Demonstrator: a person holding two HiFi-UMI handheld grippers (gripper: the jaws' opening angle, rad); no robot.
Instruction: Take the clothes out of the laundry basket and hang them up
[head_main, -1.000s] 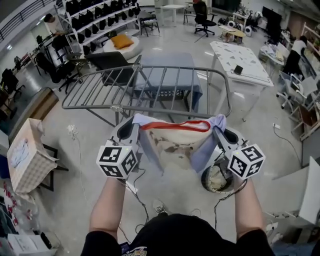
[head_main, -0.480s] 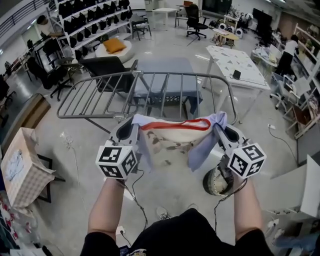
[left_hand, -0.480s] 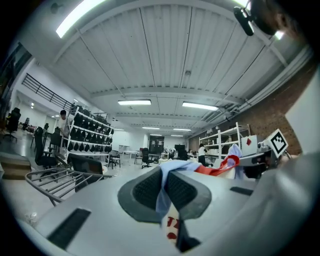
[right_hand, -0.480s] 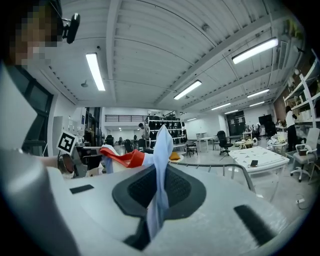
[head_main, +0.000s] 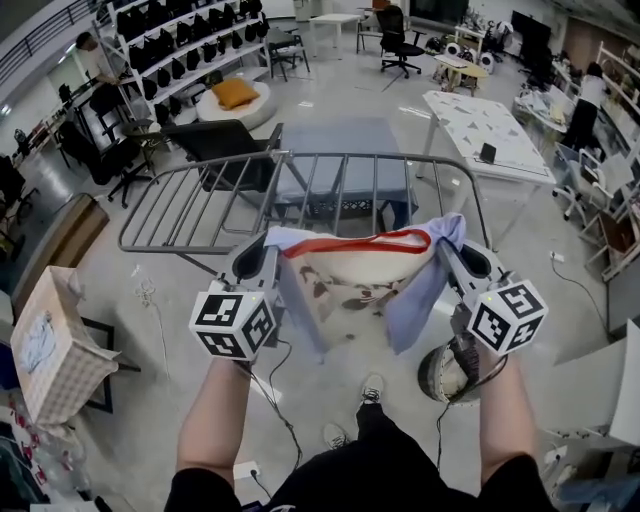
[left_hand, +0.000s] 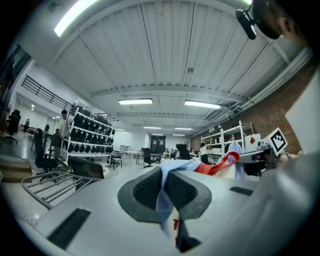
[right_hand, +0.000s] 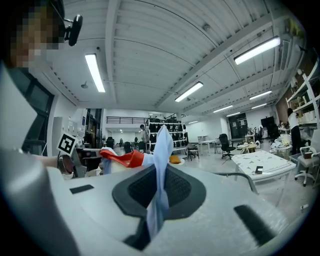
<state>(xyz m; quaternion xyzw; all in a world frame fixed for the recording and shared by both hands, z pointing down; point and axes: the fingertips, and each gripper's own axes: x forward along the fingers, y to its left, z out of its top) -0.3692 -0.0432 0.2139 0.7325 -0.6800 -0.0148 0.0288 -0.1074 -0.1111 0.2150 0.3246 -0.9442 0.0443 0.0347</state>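
Observation:
A light garment (head_main: 355, 280), pale blue at the sides, cream with brown marks in the middle and red along its top edge, hangs stretched between my two grippers. My left gripper (head_main: 262, 247) is shut on its left corner; the blue cloth (left_hand: 165, 192) runs between the pads. My right gripper (head_main: 452, 243) is shut on the right corner, where a blue fold (right_hand: 161, 165) sticks up from the jaws. Just beyond the garment stands the grey metal drying rack (head_main: 300, 190). The round laundry basket (head_main: 445, 370) sits on the floor under my right gripper, partly hidden by it.
A grey cloth-covered table (head_main: 345, 150) stands behind the rack, a black chair (head_main: 215, 140) to its left and a white table (head_main: 470, 120) at the right. A checked box (head_main: 50, 345) stands at the left. Cables (head_main: 270, 400) lie on the floor by the person's feet.
The garment and both grippers have shifted slightly right and closer to the rack; the person has stepped forward, a foot now showing below the garment. Both grips are unchanged.

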